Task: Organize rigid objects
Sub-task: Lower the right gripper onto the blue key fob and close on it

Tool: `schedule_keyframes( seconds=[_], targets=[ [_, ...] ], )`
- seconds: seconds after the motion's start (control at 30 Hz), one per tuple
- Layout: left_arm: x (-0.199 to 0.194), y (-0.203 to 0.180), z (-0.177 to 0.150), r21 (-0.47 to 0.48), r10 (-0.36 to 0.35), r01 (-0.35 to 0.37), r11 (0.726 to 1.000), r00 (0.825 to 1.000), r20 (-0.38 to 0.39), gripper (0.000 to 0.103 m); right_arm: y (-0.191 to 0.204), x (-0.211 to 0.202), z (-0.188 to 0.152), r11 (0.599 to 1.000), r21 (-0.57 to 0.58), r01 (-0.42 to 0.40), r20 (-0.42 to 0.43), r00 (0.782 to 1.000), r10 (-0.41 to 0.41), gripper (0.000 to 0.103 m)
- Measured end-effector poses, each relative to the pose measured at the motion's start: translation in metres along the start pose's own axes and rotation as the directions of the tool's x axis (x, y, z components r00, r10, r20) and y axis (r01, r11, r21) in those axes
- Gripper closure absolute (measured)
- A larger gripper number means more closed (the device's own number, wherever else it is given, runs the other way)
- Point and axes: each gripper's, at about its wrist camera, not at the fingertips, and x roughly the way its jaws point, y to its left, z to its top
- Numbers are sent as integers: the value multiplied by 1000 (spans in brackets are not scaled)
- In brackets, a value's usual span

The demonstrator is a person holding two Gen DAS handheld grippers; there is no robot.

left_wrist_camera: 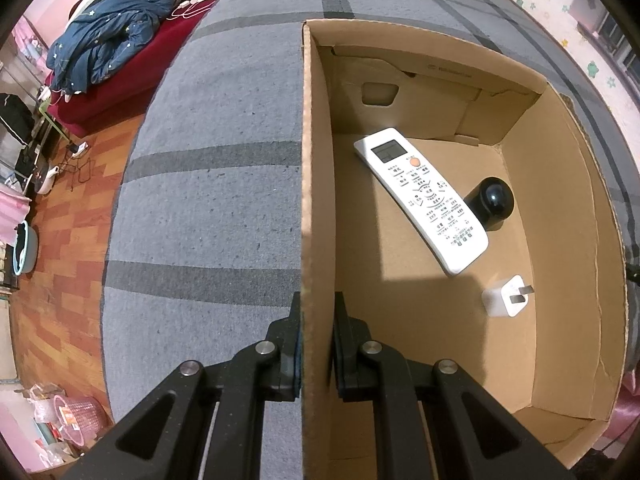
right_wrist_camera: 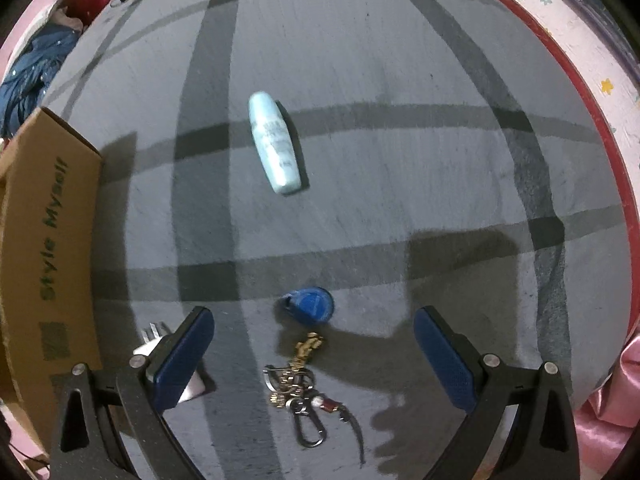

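While the cardboard box (left_wrist_camera: 440,320) sits on the grey checked bed cover (left_wrist_camera: 220,200), its left wall (left_wrist_camera: 316,200) is pinched by the left gripper (left_wrist_camera: 317,344), one finger outside and one inside, jaws nearly closed on the cardboard. Inside the box a white remote control (left_wrist_camera: 420,200) is seen lying face up at a slant across the floor. A black round-topped bottle (left_wrist_camera: 490,202) is touching the remote's right edge. A white plug adapter (left_wrist_camera: 506,295) lies just below the remote's lower end, prongs pointing right, apart from the walls.

From the right wrist view, the right gripper (right_wrist_camera: 314,354) is held wide open above the bed cover (right_wrist_camera: 400,160), nothing gripped. Between its fingers a key bunch (right_wrist_camera: 300,392) with a blue oval tag (right_wrist_camera: 312,305) and a carabiner is lying flat on the cover. A second white plug (right_wrist_camera: 160,344) is partly hidden behind the left finger (right_wrist_camera: 182,360), just beside the box's outer wall (right_wrist_camera: 48,248), which carries green lettering. A pale blue bottle (right_wrist_camera: 274,142) is lying on its side further ahead, well apart from the keys, slightly blurred.

Beyond the bed, a blue quilt (left_wrist_camera: 108,36) on a red sofa (left_wrist_camera: 120,80) and a wooden floor (left_wrist_camera: 60,260) are visible on the left.
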Motion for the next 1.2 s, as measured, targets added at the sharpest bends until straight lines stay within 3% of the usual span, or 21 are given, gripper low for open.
schedule_keyframes(
  seconds=[0.5, 0.8, 0.93, 1.0, 1.1, 1.2],
  targets=[
    [0, 0, 0, 5, 10, -10, 1000, 1000, -4, 91, -13, 54, -1, 999, 27, 34, -120, 992, -30, 1],
    [0, -1, 0, 0, 12, -12, 1000, 1000, -7, 91, -14, 64, 12, 999, 22, 30, -117, 993, -28, 5],
    [0, -1, 1, -3, 12, -12, 1000, 1000, -10, 91, -8, 61, 16, 1000, 22, 22, -110, 994, -19, 22],
    [1, -1, 2, -1, 12, -12, 1000, 1000, -10, 91, -8, 57, 18, 1000, 16, 26, -115, 993, -24, 36],
    [2, -1, 1, 1, 15, -15, 1000, 1000, -13, 91, -9, 50, 24, 1000, 10, 22, -112, 994, -21, 68],
    [2, -1, 1, -1, 14, -14, 1000, 1000, -13, 91, -9, 48, 27, 1000, 9, 23, -114, 993, -22, 69]
  ],
)
